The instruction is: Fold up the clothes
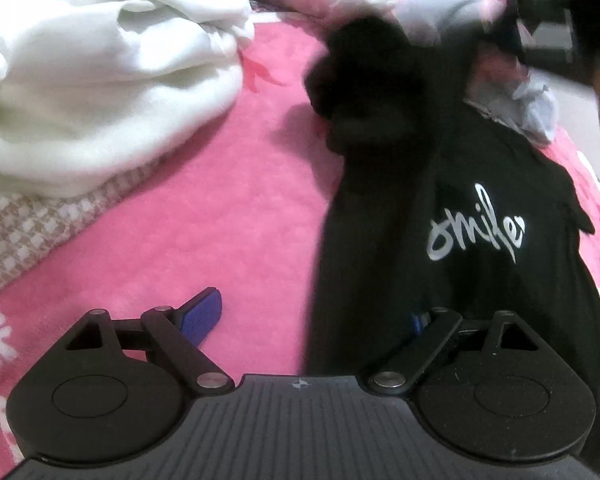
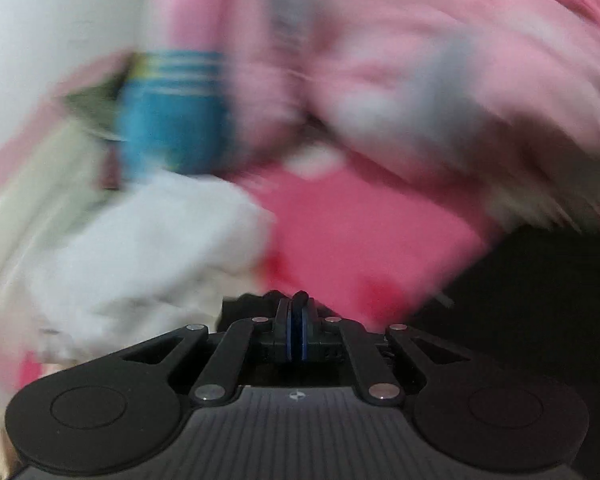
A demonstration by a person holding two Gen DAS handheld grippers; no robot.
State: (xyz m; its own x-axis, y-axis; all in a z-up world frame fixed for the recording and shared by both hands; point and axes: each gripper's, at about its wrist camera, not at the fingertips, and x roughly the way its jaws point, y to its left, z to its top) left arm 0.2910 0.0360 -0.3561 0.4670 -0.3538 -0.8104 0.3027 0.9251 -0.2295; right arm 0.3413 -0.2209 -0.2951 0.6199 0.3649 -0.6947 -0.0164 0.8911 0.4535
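While your left gripper (image 1: 316,316) gapes empty and right gripper (image 2: 296,312) is clenched, apparently on dark cloth, the black shirt (image 1: 460,208) looks barely half-folded.

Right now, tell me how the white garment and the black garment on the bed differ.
The white garment is plain and bunched into a thick heap; the black garment is spread flatter and carries white script lettering. The white one lies clear of both grippers; the black one has a sleeve lifted at its top, and the open left gripper hangs over its lower edge. Both rest on the pink blanket.
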